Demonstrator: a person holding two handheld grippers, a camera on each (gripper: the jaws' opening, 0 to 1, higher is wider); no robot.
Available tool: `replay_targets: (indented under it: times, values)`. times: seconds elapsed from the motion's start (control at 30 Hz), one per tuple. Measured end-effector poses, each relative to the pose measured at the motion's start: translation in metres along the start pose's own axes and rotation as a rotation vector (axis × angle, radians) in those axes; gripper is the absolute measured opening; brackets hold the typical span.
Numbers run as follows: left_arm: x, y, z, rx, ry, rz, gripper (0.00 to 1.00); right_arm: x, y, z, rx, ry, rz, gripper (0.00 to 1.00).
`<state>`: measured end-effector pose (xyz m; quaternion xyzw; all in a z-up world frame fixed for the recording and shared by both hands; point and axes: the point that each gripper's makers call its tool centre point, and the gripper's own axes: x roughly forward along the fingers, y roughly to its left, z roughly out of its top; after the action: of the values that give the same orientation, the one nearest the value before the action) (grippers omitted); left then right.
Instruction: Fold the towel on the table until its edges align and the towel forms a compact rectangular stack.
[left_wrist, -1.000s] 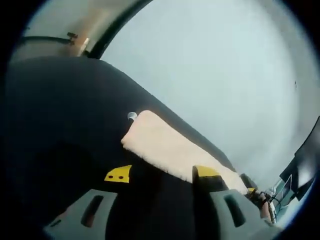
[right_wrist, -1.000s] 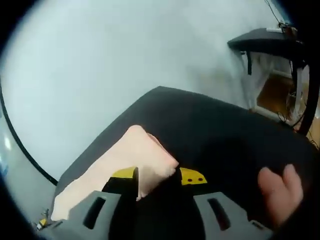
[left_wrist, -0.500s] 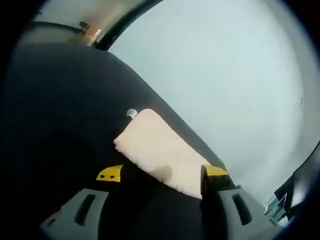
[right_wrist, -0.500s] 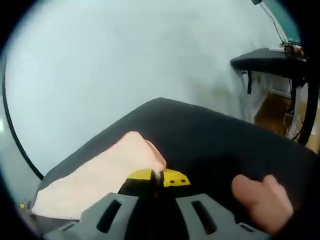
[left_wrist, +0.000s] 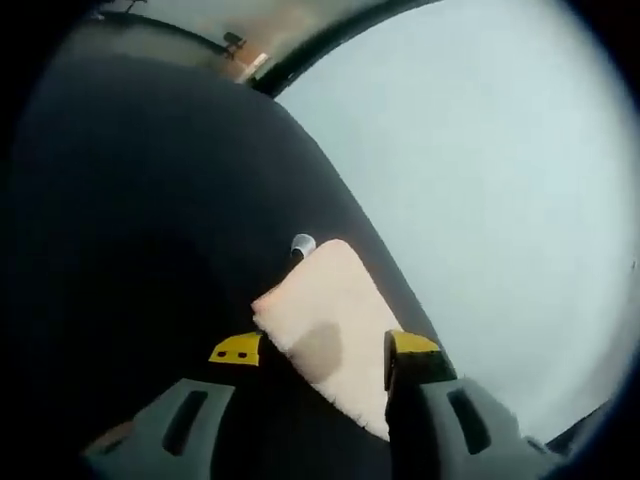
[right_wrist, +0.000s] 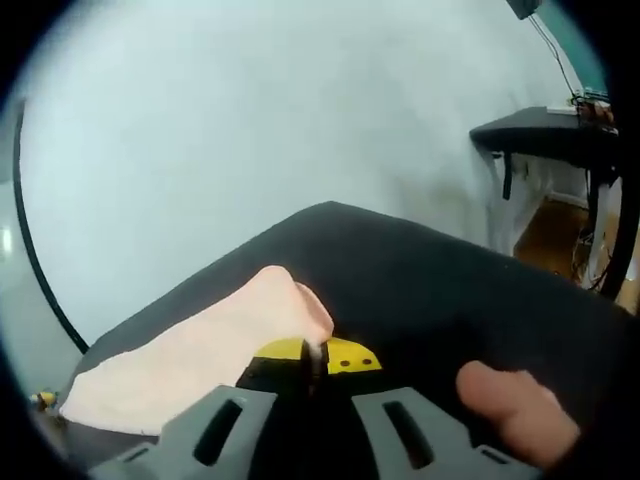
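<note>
Towel between my two grippers on the table

The towel (left_wrist: 328, 315) lies on the table (left_wrist: 140, 230), near its far edge. A small round object (left_wrist: 302, 244) sits touching its far corner. My right gripper (right_wrist: 314, 357) meets its near corner (right_wrist: 300, 300); a hand (right_wrist: 515, 415) rests right.

Left gripper (left_wrist: 325, 352): both yellow-tipped jaws rise from the bottom of the left gripper view and stand well apart, the right jaw nearer and larger than the left. Right gripper (right_wrist: 315, 357): the two yellow tips are pressed together with a thin sliver of pale cloth between them. A person's hand (right_wrist: 515, 412) shows at lower right, fingers curled.
</note>
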<state>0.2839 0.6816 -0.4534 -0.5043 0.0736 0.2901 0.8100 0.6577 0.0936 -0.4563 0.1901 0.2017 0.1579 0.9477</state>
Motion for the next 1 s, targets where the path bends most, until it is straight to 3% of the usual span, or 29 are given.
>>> replay_targets:
  times: [0.17,0.27,0.33,0.43,0.47,0.53,0.67,0.77,0.8,1.0]
  values:
    - [0.014,0.009,0.010,-0.017,-0.027,0.042,0.30,0.001,0.001,0.000,-0.003,0.000,0.004,0.03]
    - [0.019,0.009,0.011,-0.025,-0.041,0.033,0.25,0.001,0.001,0.000,-0.004,0.000,0.005,0.03]
    - [0.024,0.020,0.013,-0.015,-0.040,0.069,0.13,0.001,0.001,0.000,0.000,0.001,0.007,0.03]
    - [0.020,0.019,0.013,-0.008,-0.053,0.031,0.09,0.001,0.001,-0.001,-0.030,0.010,0.009,0.02]
    - [0.020,0.018,0.016,0.041,-0.072,0.029,0.08,0.001,0.001,-0.002,-0.049,0.015,0.011,0.02]
    - [0.019,0.005,0.018,0.137,-0.103,-0.001,0.08,0.000,0.007,0.004,-0.038,-0.012,0.037,0.01]
    - [0.019,-0.018,0.012,0.167,-0.104,-0.058,0.08,-0.004,0.028,0.014,-0.026,-0.058,0.097,0.01]
    - [0.020,-0.051,-0.003,0.257,-0.096,-0.134,0.08,-0.007,0.064,0.014,-0.213,-0.084,0.145,0.01]
    - [0.021,-0.062,-0.011,0.332,-0.078,-0.155,0.08,-0.009,0.077,0.014,-0.273,-0.108,0.160,0.01]
    - [0.025,-0.123,-0.054,0.626,-0.050,-0.259,0.08,-0.014,0.151,-0.003,-0.514,-0.131,0.256,0.01]
